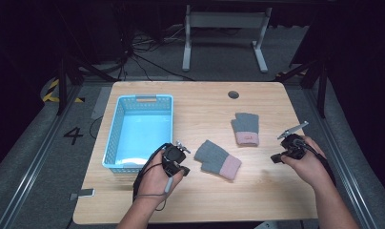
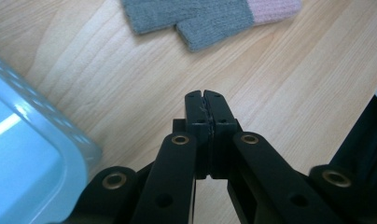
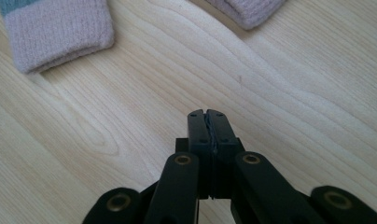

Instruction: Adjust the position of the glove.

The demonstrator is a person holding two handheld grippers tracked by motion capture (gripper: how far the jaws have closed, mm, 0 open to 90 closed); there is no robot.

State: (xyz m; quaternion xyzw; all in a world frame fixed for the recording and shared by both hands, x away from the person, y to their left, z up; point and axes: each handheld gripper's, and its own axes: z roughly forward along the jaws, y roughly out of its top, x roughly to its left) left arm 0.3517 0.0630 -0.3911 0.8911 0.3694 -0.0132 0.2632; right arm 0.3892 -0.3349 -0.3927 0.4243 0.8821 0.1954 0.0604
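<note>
The left gripper [image 2: 205, 94] has its two black jaws pressed fully together with nothing between them, hovering over bare wood of the table [image 2: 294, 79]. In the high view this left gripper [image 1: 183, 168] sits in the person's left hand [image 1: 157, 179] near the front of the table, pointing toward the right. Just beyond its jaw tips lies the nearer fingerless glove [image 2: 205, 18], grey knit with a pink cuff, flat on the wood and apart from the jaws. To the other side of this gripper stands a light blue plastic basket [image 2: 60, 135], its perforated wall close by; in the high view the basket [image 1: 115, 129] occupies the left part of the table, and nothing can be seen inside it. The right gripper [image 3: 208, 113] is likewise closed tight and holds nothing, over bare wood. In the high view the right gripper [image 1: 275, 158] is held in the right hand [image 1: 307, 164] near the table's right edge, pointing left. Ahead of its jaws lie the pink cuff of the nearer glove [image 3: 56, 32] and the edge of a second glove [image 3: 247, 10], both well clear of the jaws. From above, the nearer glove [image 1: 217, 159] lies between the two grippers, and the second glove [image 1: 246, 129], also grey with a pink cuff, lies farther back on the table, apart from the first.
</note>
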